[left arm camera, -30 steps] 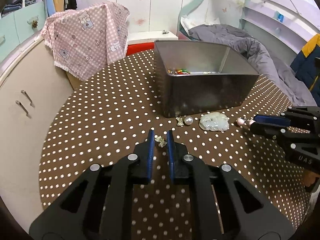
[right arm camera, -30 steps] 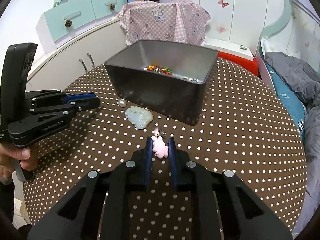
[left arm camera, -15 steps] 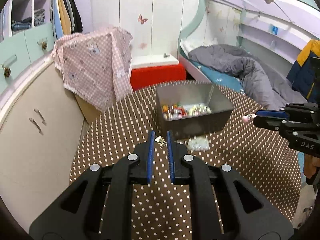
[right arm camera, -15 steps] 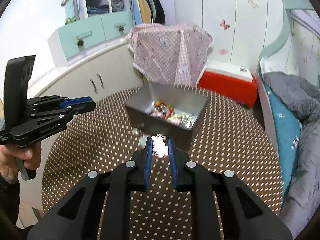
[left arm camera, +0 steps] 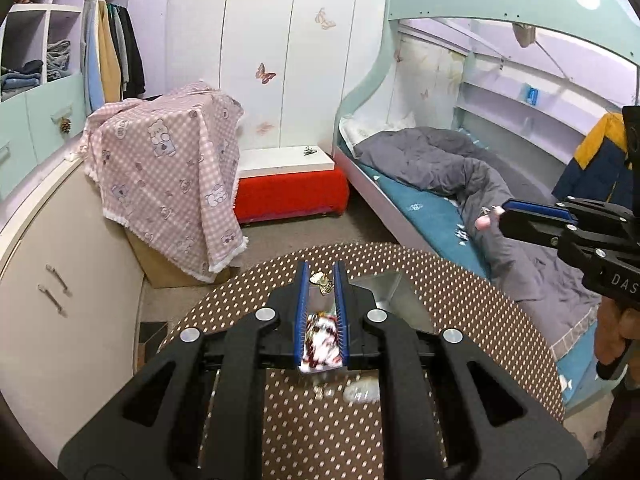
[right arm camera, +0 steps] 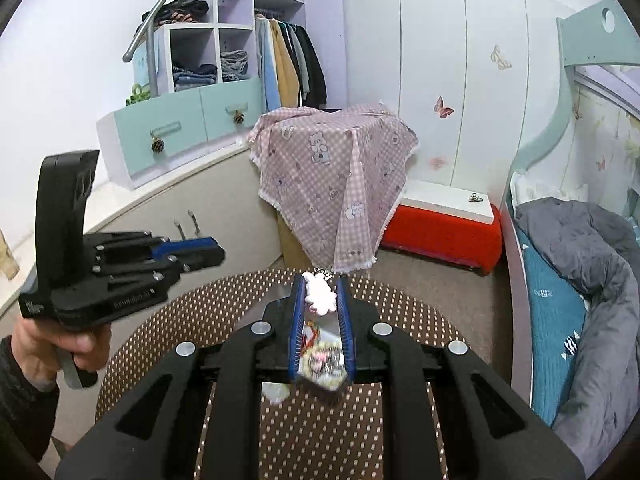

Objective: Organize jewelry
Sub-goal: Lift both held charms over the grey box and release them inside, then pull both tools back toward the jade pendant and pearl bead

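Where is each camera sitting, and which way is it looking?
Left wrist: sits on the left gripper, high above the dotted table, facing the bed; its fingers pinch a gold charm.
Right wrist: sits on the right gripper, facing the wardrobe; it pinches a pink charm.
Shared: the table, metal box, pink cloth.

Both my wrist cameras look down from high above the tabletop.
Each faces the wardrobe wall; both share the pink checked cloth and red bench.
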The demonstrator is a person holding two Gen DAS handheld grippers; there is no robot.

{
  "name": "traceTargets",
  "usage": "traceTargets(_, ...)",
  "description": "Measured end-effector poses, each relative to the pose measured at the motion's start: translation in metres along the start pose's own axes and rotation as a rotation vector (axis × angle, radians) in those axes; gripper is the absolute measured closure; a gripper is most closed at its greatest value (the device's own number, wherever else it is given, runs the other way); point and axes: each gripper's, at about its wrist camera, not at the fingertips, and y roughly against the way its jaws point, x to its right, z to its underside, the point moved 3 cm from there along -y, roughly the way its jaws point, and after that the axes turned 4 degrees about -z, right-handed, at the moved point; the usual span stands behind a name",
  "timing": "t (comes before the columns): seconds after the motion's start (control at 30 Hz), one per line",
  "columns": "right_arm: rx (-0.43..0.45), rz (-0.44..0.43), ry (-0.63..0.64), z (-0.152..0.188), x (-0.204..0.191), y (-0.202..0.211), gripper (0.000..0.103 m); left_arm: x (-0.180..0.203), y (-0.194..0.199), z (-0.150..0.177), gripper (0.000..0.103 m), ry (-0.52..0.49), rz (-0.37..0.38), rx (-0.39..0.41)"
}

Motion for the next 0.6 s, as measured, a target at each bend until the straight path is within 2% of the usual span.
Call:
traceTargets(0.23, -0.057, -0.035, -0.057, -0.006, 0.013, -0.039, 0.088, 0.000, -0.032, -0.010, 0.089, 0.013, 0.019, -0.061)
traceTargets(0.27, -0.067, -0.030, -0.080, -0.005, 0.018, -0.047, 0.083, -0.001, -0.037, -0.010, 0.088, 0.017, 0.009, -0.078)
traceTargets(0.3, -0.079, -0.029, -0.099, -0.003, 0.021, -0.051, 0.076, -0.003, -0.041, -0.010, 0.076, 0.020, -0.015, -0.100)
traceTargets(0.33, -0.088, -0.028, -0.114, -0.002, 0.024, -0.055, 0.056, -0.005, -0.042, -0.010, 0.060, 0.022, -0.038, -0.106)
traceTargets(0.37, -0.086, -0.014, -0.136, 0.000, 0.028, -0.056, 0.025, -0.008, -0.039, -0.011, 0.018, 0.029, -0.068, -0.093)
traceTargets(0.4, -0.071, -0.001, -0.151, 0.001, 0.031, -0.055, 0.015, -0.010, -0.033, -0.011, 0.006, 0.038, -0.096, -0.054)
traceTargets(0.43, -0.051, 0.002, -0.162, 0.002, 0.033, -0.051, 0.010, -0.013, -0.024, -0.012, 0.006, 0.043, -0.117, -0.003)
traceTargets(0.6, -0.019, 0.050, -0.223, 0.007, 0.047, -0.034, 0.008, -0.025, -0.005, -0.009, 0.006, 0.069, -0.158, 0.021)
